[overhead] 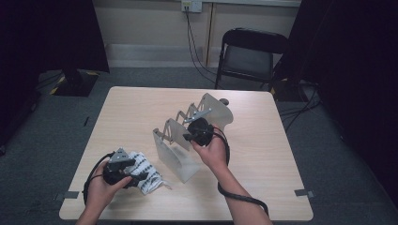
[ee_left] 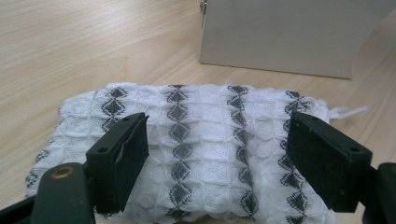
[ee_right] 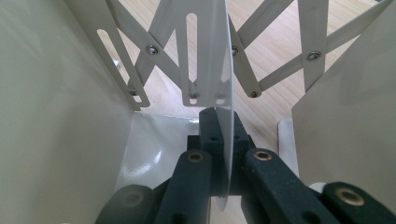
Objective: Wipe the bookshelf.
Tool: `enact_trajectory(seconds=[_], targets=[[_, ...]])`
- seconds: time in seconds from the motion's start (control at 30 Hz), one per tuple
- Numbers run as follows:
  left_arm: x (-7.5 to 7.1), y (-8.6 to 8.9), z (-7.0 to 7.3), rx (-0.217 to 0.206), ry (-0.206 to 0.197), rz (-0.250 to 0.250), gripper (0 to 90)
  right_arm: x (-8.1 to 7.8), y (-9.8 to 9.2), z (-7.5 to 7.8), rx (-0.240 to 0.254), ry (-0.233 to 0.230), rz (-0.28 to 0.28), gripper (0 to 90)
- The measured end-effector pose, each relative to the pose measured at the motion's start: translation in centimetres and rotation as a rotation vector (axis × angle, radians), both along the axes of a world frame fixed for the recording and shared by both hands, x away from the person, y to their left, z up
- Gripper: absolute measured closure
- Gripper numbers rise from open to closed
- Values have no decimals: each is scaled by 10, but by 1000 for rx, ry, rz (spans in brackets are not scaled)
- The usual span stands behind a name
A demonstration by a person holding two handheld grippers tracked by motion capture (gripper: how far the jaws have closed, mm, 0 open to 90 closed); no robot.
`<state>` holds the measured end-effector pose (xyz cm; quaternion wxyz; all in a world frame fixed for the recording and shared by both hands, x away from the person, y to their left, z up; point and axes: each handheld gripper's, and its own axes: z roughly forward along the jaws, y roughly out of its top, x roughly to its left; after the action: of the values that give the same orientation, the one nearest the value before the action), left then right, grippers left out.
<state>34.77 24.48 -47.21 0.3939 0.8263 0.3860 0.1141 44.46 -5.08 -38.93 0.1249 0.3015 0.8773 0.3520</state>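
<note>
The high view is looking forward and down on the pale wooden table (overhead: 263,154) from the person's side. The left gripper view is sitting close over the white, grey-patterned knitted cloth (ee_left: 196,140), facing the cream metal expanding divider rack (ee_left: 280,37). The right gripper view is peering along one rack panel (ee_right: 224,60) at very close range; all three are sharing this rack.

White cloth (ee_left: 187,140), grey diamond stripes
</note>
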Motion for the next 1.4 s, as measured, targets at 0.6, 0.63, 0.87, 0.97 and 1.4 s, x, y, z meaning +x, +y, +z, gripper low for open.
enact_trajectory(seconds=[0.6, 0.63, 0.87, 0.97, 1.4], targets=[[0, -2, 1, -4, -6, 2, 211, -6, -18, 10, 21, -46, 3, 897], [0, -2, 1, -3, -5, 1, 210, -6, -19, 11, 21, -45, 1, 897], [0, -4, 2, 0, -8, 0, 210, -12, -32, 17, 24, -83, -4, 897], [0, -5, 1, 1, -4, -1, 211, -16, -40, 19, 42, -91, -6, 898], [-1, -13, 1, 14, -3, -12, 211, -45, -80, 11, 101, -104, 21, 897]])
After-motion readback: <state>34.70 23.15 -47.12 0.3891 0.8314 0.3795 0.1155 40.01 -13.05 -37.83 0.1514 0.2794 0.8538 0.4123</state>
